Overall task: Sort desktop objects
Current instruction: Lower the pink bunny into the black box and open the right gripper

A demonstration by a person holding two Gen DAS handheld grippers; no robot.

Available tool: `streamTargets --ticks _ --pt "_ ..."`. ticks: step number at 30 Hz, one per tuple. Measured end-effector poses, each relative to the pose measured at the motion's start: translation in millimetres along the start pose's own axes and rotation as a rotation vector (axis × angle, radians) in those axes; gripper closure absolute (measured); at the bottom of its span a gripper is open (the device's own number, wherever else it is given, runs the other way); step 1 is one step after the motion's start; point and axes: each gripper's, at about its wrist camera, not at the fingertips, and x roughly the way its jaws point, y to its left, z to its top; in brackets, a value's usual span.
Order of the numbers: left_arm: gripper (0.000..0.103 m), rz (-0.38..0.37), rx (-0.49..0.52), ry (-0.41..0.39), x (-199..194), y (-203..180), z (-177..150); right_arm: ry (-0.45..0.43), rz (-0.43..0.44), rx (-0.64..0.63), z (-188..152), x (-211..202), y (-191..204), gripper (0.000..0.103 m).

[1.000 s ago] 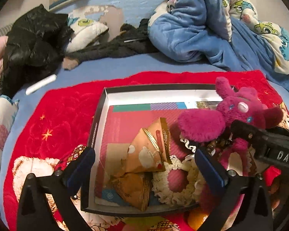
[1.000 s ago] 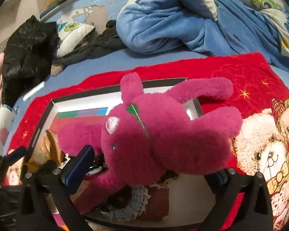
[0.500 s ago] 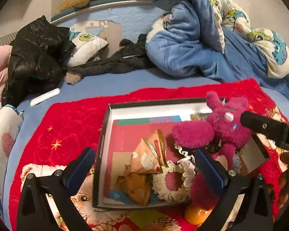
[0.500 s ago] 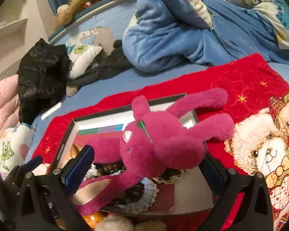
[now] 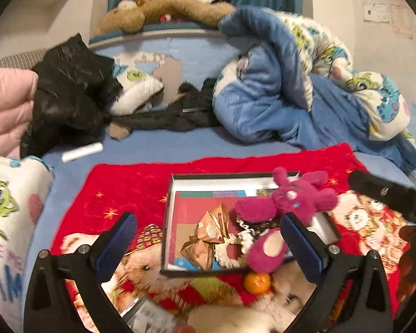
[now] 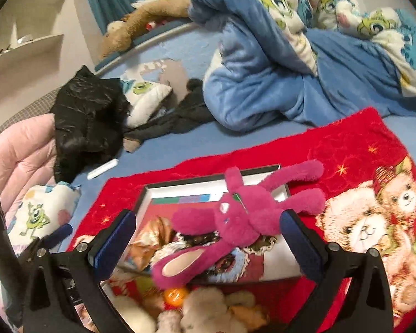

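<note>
Magenta plush rabbit point(image 6: 244, 219); red bear-print blanket point(image 6: 374, 222); black-rimmed box point(image 5: 167, 222); orange ball point(image 5: 257, 282), perhaps fruit.

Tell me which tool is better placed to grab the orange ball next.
Probably left. The orange ball lies just outside the box, near the open left tool; the right tool frames the pink plush rabbit.

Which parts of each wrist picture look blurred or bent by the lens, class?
Left wrist view: the near bottom edge is smeared, the box and pink plush rabbit fairly sharp; the bed rail bows with fisheye distortion. Right wrist view: the pale fluffy toys at the bottom are soft; black vignette fills the corners.
</note>
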Motion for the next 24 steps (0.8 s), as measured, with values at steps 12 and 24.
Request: streamTargets --ticks 12,24 --pt "0.000 -0.006 -0.027 -0.110 -179 17 -26 -0.050 0.004 -0.045 -19 -147 31 0.000" --pt "0.000 0.007 0.066 -0.135 -204 19 -123 -0.098 -0.013 -0.079 -110 -194 44 0.000"
